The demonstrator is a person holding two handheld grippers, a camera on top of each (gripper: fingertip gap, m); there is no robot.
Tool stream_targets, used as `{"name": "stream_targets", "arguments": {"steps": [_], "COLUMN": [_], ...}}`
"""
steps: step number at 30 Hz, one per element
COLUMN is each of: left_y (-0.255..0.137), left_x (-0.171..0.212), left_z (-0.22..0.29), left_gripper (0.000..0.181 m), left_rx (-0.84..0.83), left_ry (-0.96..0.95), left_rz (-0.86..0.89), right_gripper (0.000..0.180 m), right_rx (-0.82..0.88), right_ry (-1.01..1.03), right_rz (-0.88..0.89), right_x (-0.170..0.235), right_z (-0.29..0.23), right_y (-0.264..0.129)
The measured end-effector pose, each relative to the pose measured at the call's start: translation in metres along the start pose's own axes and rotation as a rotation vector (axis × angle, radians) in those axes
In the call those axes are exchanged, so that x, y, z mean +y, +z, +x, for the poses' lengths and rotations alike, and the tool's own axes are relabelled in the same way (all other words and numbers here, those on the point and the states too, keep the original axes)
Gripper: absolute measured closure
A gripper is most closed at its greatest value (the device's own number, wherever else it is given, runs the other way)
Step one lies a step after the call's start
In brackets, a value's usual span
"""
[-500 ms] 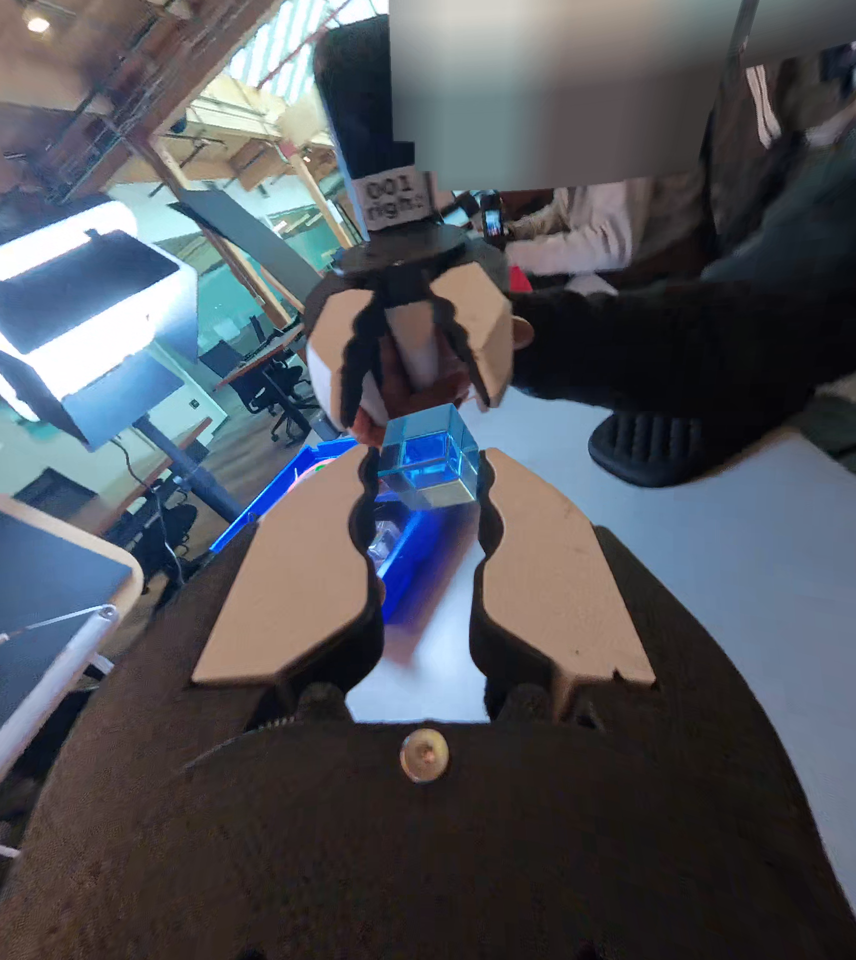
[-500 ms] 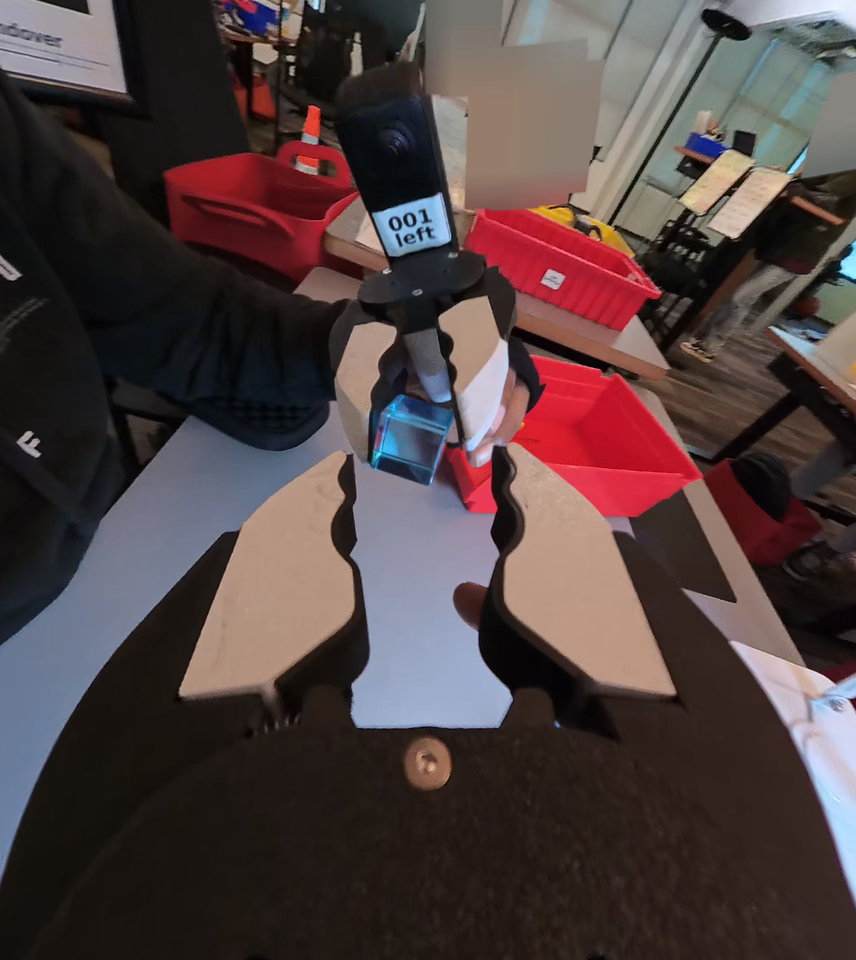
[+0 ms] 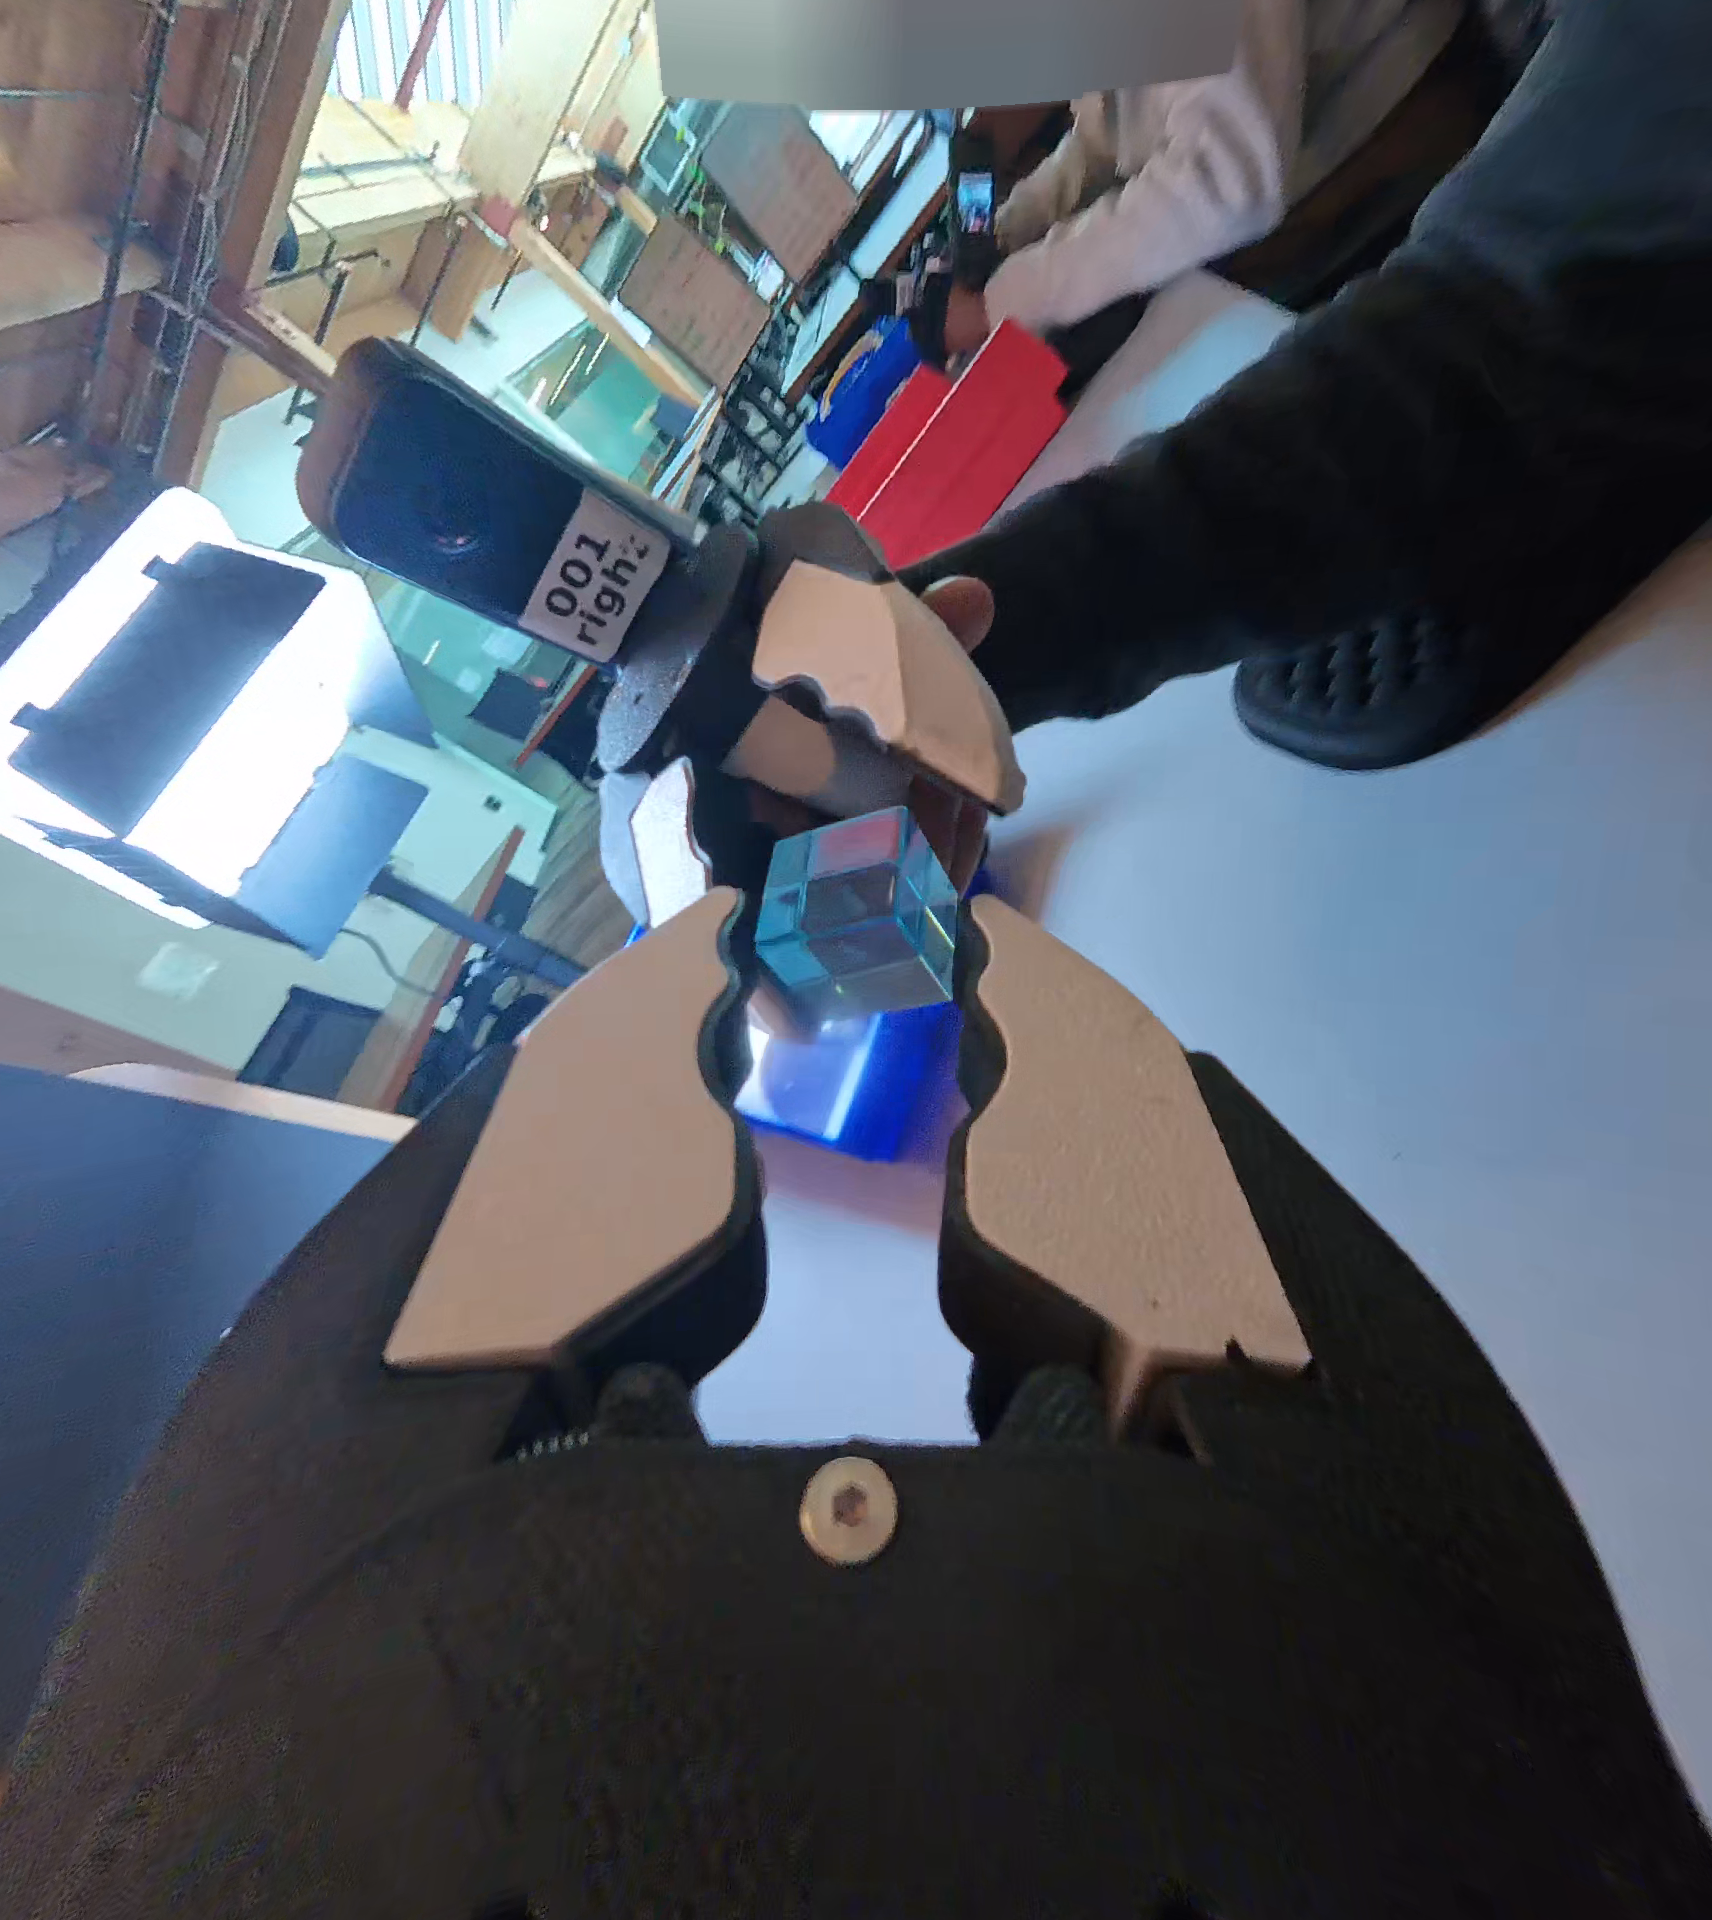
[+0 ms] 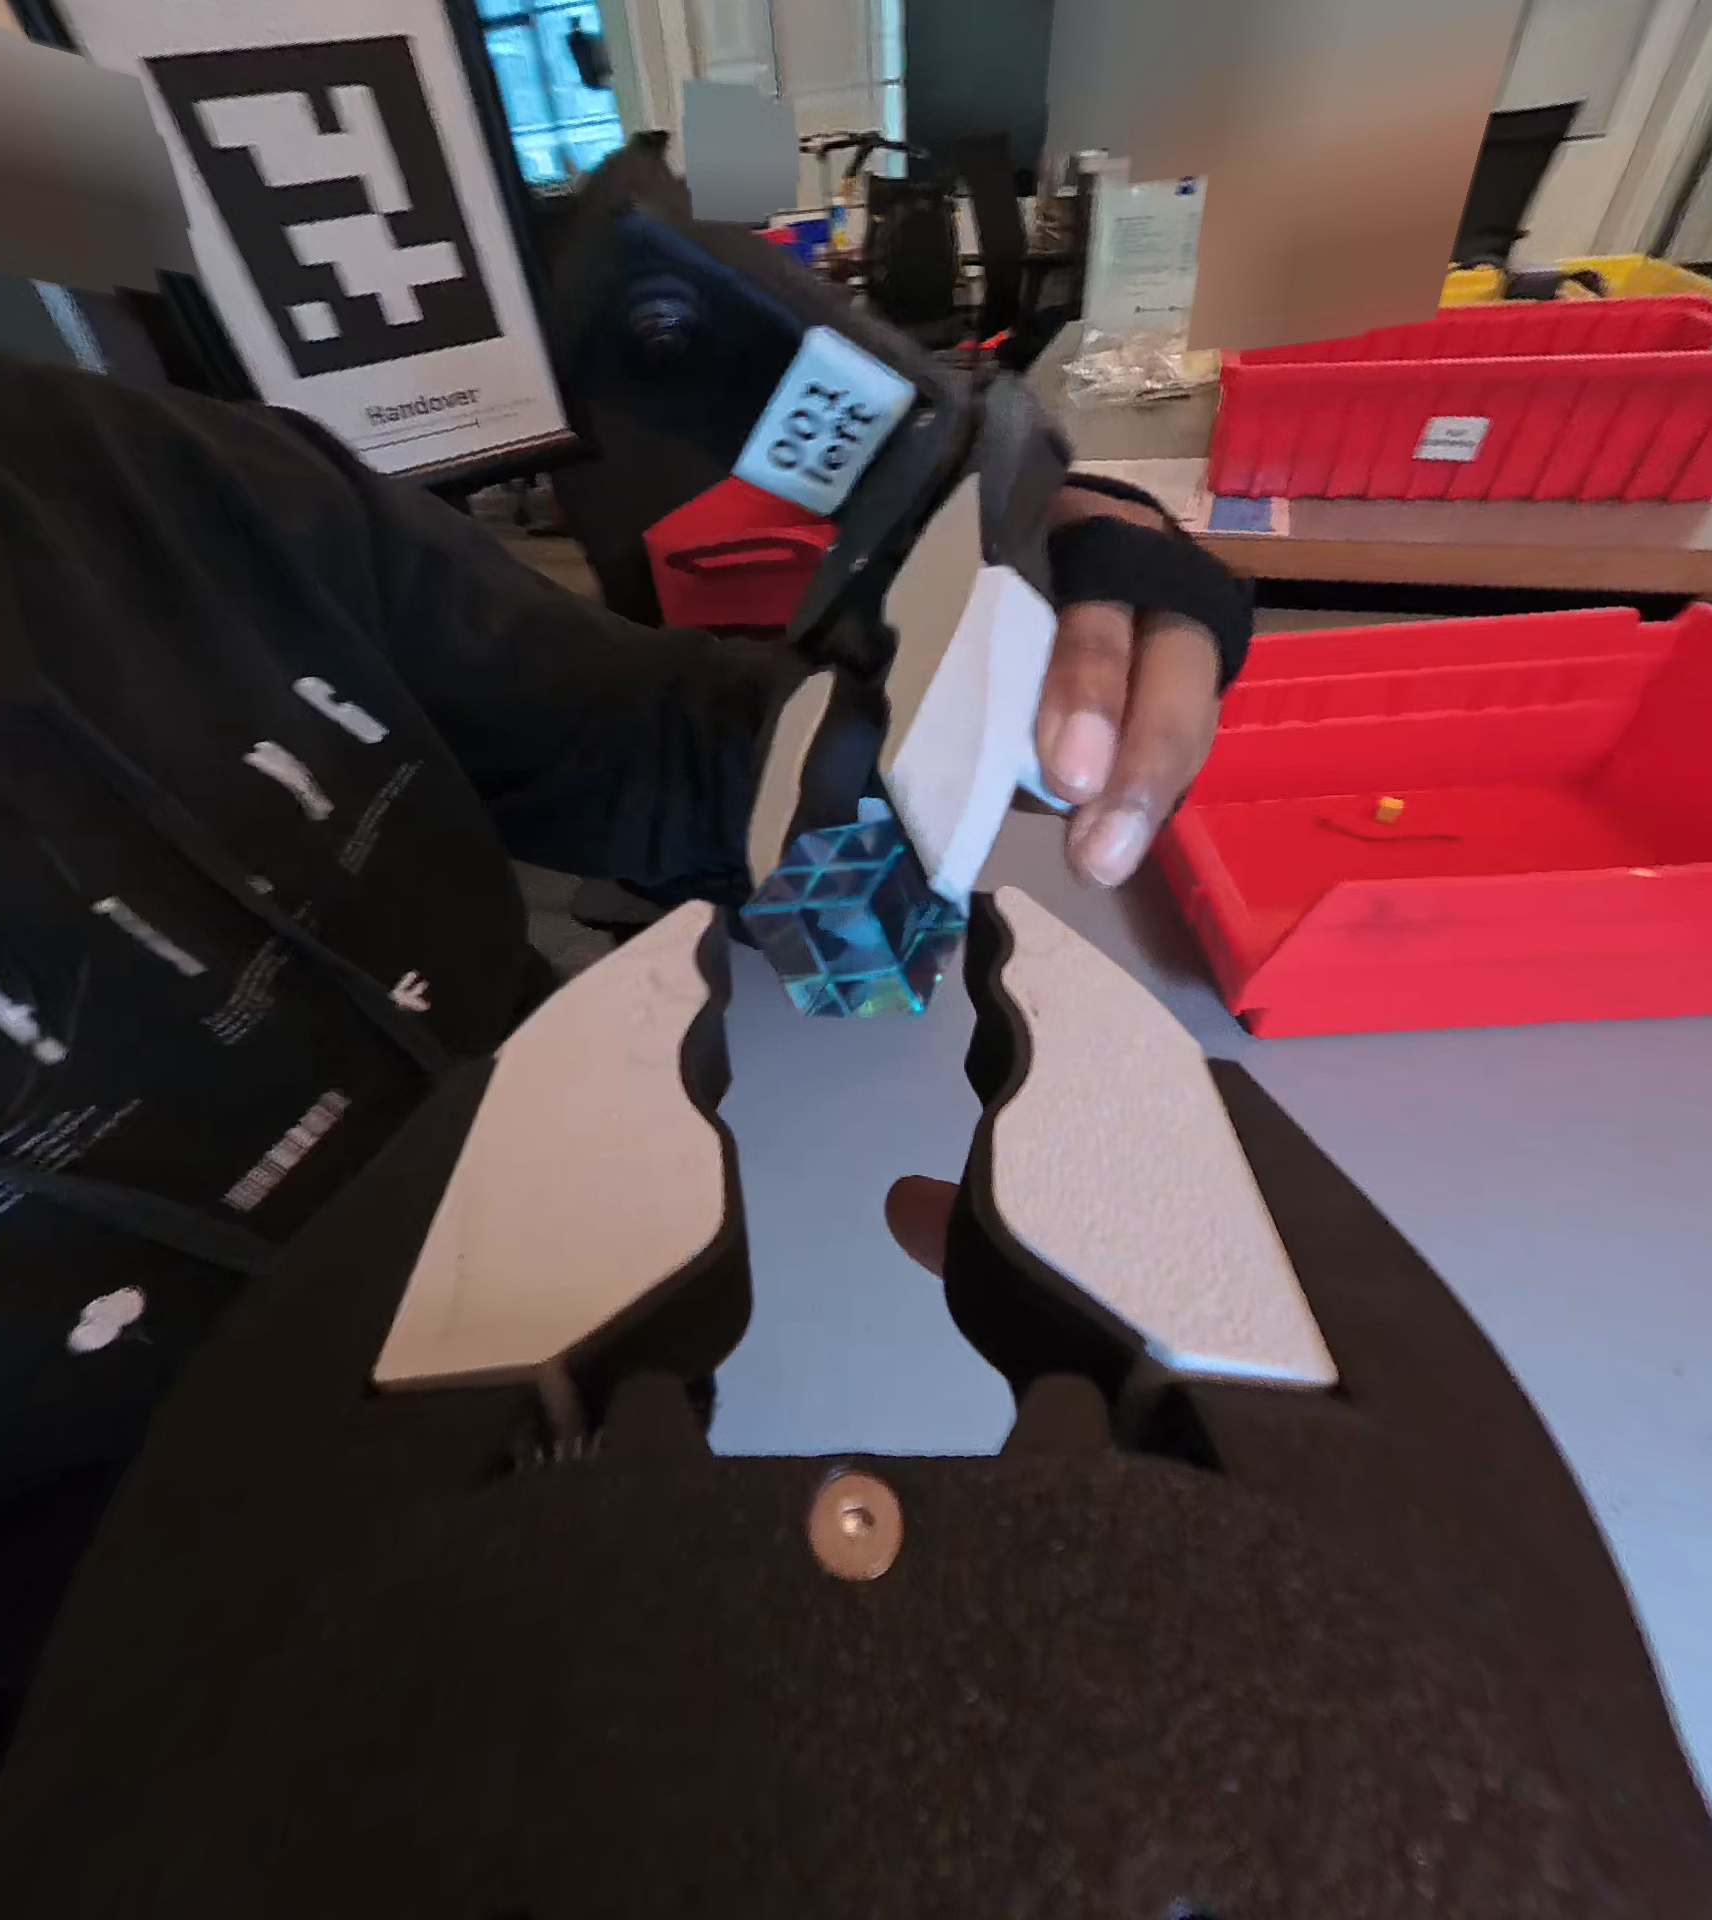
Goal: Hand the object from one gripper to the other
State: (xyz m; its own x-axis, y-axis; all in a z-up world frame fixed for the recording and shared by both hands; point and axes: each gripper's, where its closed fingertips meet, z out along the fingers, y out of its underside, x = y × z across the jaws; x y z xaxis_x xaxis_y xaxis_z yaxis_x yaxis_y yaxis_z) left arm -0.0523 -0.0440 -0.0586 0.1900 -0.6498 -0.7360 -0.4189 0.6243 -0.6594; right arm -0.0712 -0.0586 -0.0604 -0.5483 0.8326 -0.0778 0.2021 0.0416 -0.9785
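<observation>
A: Where is the blue glass cube [image 3: 857, 920]?

B: At the tips of the left hand-held gripper [image 3: 850, 935], pinched between its fingers above the surface [image 3: 1403, 1039].

A: And the right hand-held gripper [image 4: 844, 940]?

B: Its fingers stand apart, the cube [image 4: 857, 930] between their tips; whether they touch it, I cannot tell.

A: Beyond?

B: A blue bin [image 3: 852, 1091] past the left gripper, a red bin [image 4: 1454, 831] past the right.

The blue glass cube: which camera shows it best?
The left wrist view: the cube sits sharp and unblocked between the left gripper's tips. The right wrist view shows it darker, slightly blurred, its top edge behind a white finger.
</observation>
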Motion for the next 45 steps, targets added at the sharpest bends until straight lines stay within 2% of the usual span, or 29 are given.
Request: {"name": "stream_targets", "arguments": {"steps": [5,8,11,15,19,26,29,32,35,37,39,41,45], "left_y": [-0.002,-0.010,-0.019,-0.019,-0.019,-0.013,-0.011,-0.010,-0.010,-0.012,-0.016,-0.017,-0.018], "left_x": [0.008,0.004,0.002,-0.009,-0.030,-0.026,-0.014,-0.006,0.003,0.016,0.027,0.030,0.019], "left_z": [-0.009,-0.022,-0.038,-0.037,-0.033,-0.031,-0.036,-0.038,-0.047,-0.060,-0.073,-0.078,-0.075], "left_gripper": [0.145,0.139,0.131,0.122,0.120,0.126,0.147,0.148,0.148,0.149,0.149,0.148,0.148], "left_rx": [-0.039,-0.033,-0.006,0.101,0.237,0.202,0.162,0.141,0.046,-0.101,-0.261,-0.372,-0.472], "left_ry": [-0.045,-0.276,-0.554,-0.766,-0.933,-0.894,-0.918,-0.923,-0.875,-0.815,-0.695,-0.541,-0.252], "left_rz": [-0.024,0.069,0.183,0.307,0.452,0.392,0.348,0.308,0.273,0.203,0.132,0.068,0.046], "right_gripper": [0.141,0.142,0.142,0.143,0.145,0.145,0.146,0.146,0.142,0.138,0.136,0.122,0.114], "right_rx": [0.078,0.185,0.365,0.459,0.500,0.538,0.583,0.626,0.619,0.642,0.709,0.648,0.596], "right_ry": [-0.042,-0.171,-0.374,-0.596,-0.706,-0.765,-0.801,-0.802,-0.665,-0.555,-0.383,-0.182,-0.051], "right_rz": [0.038,0.063,0.107,0.125,0.089,0.044,-0.006,-0.059,-0.047,0.008,0.038,0.062,0.067], "right_x": [-0.004,-0.013,-0.033,-0.048,-0.050,-0.046,-0.042,-0.038,-0.039,-0.048,-0.055,-0.051,-0.043], "right_z": [0.013,0.020,0.026,0.017,0.013,0.017,0.023,0.031,0.035,0.039,0.051,0.053,0.057], "right_y": [0.000,-0.008,-0.020,-0.018,-0.011,-0.008,-0.008,-0.011,-0.019,-0.029,-0.038,-0.033,-0.025]}}
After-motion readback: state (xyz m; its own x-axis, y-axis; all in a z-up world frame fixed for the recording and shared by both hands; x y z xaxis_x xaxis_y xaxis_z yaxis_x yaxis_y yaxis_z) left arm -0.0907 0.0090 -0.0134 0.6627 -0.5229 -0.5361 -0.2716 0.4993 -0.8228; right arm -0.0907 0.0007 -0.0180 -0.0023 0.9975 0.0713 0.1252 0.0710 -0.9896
